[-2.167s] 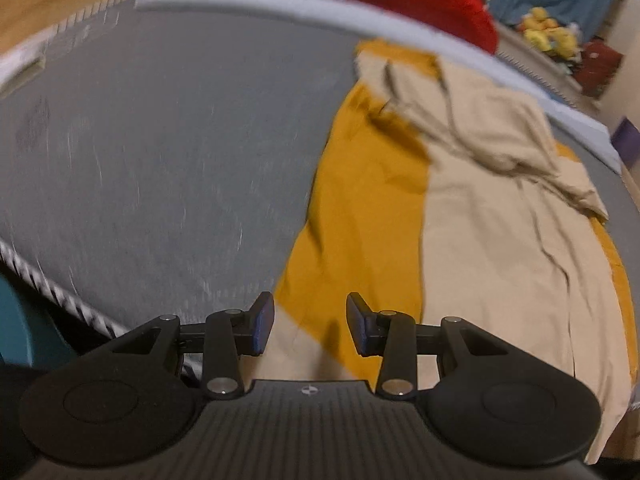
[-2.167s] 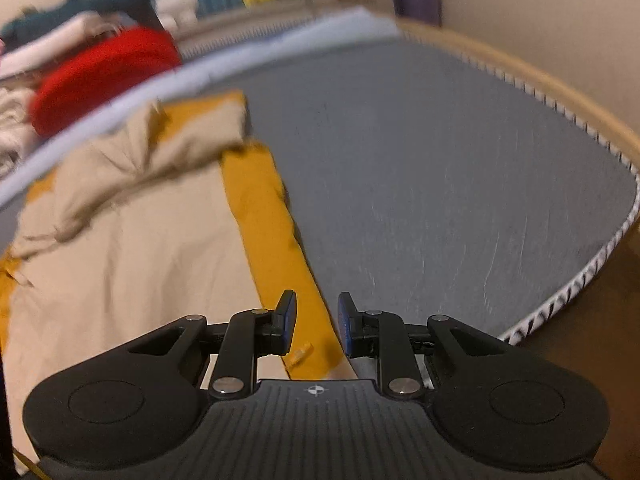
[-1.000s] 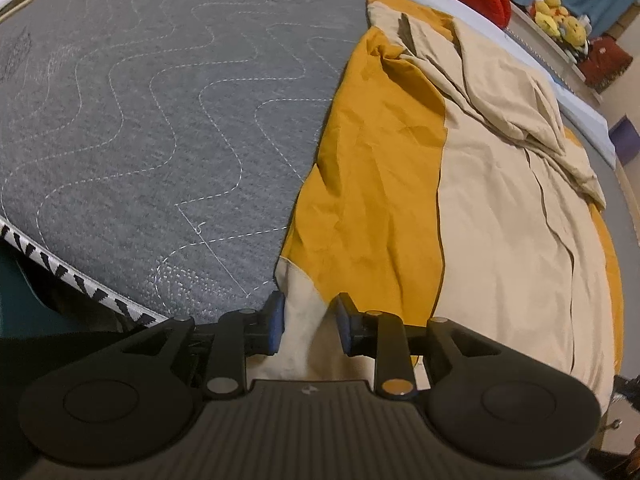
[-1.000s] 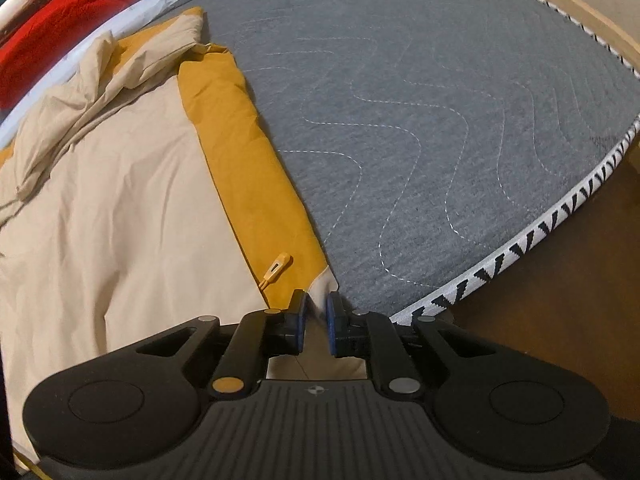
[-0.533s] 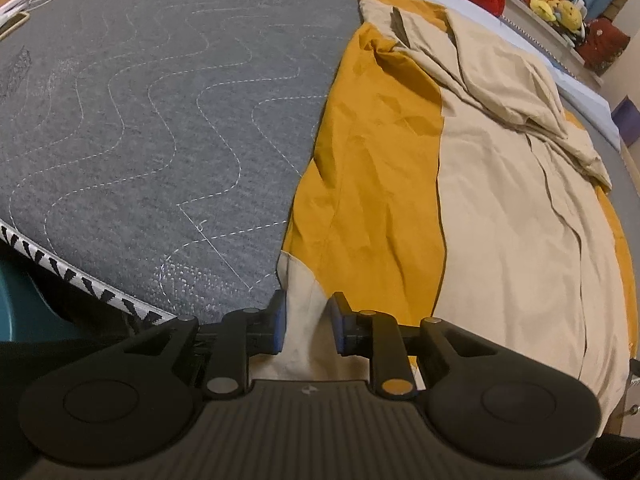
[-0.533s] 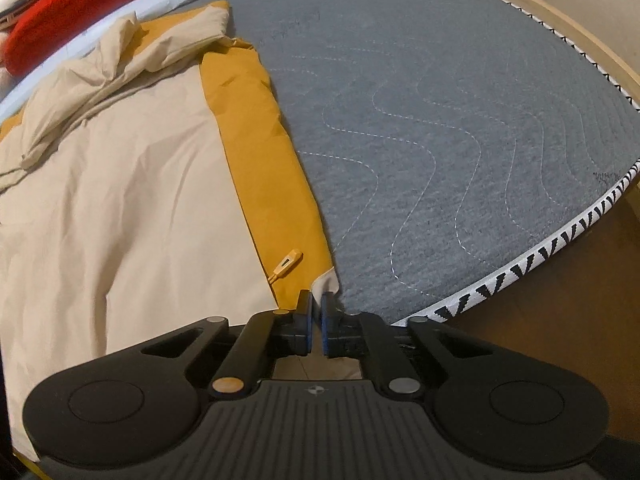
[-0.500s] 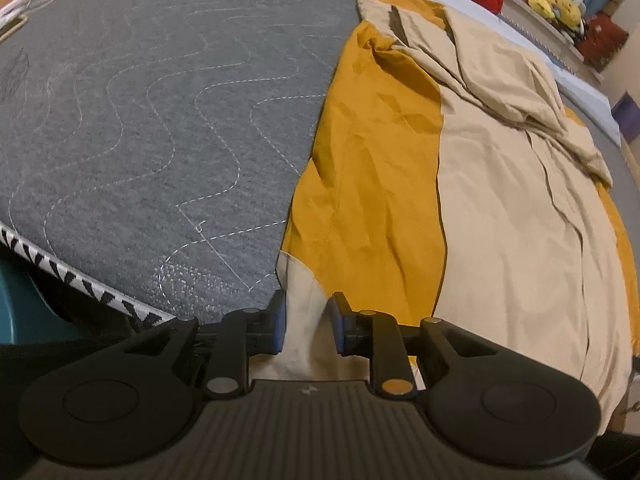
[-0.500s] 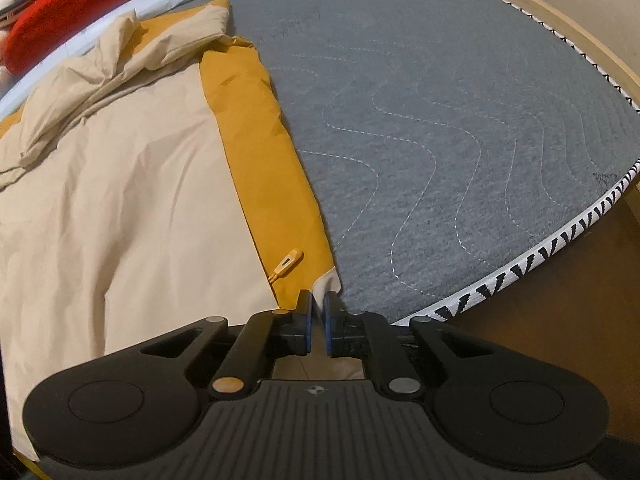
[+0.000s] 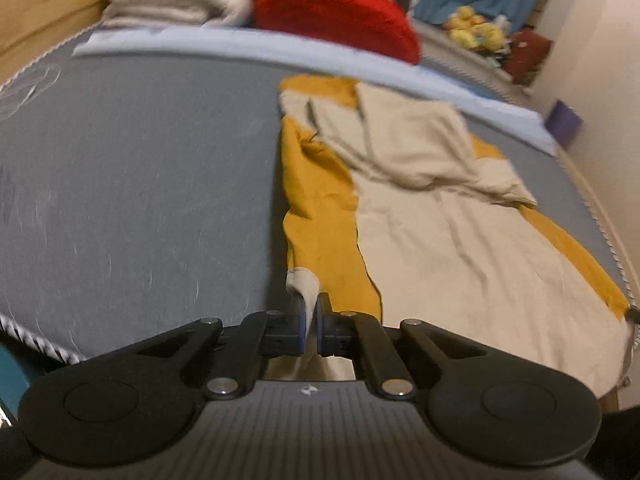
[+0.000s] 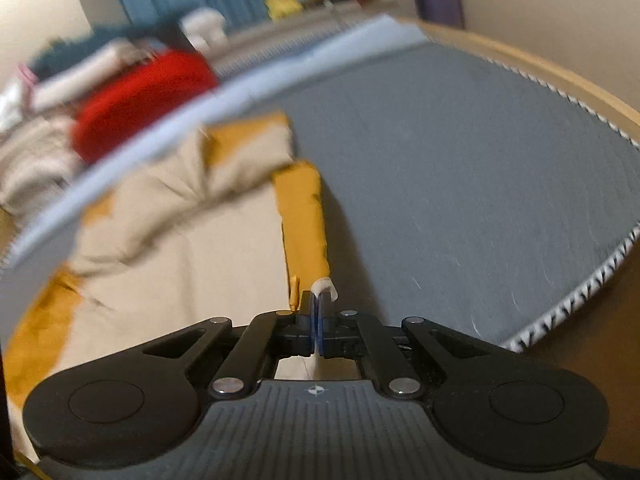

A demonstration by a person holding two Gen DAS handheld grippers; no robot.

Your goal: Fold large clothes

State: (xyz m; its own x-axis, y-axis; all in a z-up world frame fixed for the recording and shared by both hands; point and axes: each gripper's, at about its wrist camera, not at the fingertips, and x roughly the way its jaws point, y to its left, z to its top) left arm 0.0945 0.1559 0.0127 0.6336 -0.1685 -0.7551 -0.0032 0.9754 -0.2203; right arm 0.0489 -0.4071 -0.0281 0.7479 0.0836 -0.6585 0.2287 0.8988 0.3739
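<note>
Two grips carry everything now. The garment (image 9: 460, 240), a beige and mustard piece, lies spread along the grey mattress (image 9: 140, 184), its far end bunched near the pale blue sheet (image 9: 240, 46), its near hem raised off the bed. The left gripper (image 9: 309, 322) is pinched on the beige corner of the hem at one side; the right gripper (image 10: 318, 330) is pressed tight on the matching beige corner at the other side, beside a small orange tag (image 10: 295, 286).

Biggest risk, as I judge it: the whole body dragging. If the hands pull toward the person instead of carrying the hem up and over, the cloth will slide along the mattress and the loose beige layer bunched at the far end will crumple further.

Next: a skewed fold. Should one hand travel faster or further than the other, the hem will land crooked and the mustard side strips will not line up.

Smaller: sag in the middle. With the hands too close together, the slack between the two corners could droop and double under itself.

Smallest: slip. Each jaw pair bites only a thin tip of fabric, little of it showing past the pads; a quick tug could pull a corner free and drop that side. Both views are blurred, so how deep each bite runs is hard to tell.
</note>
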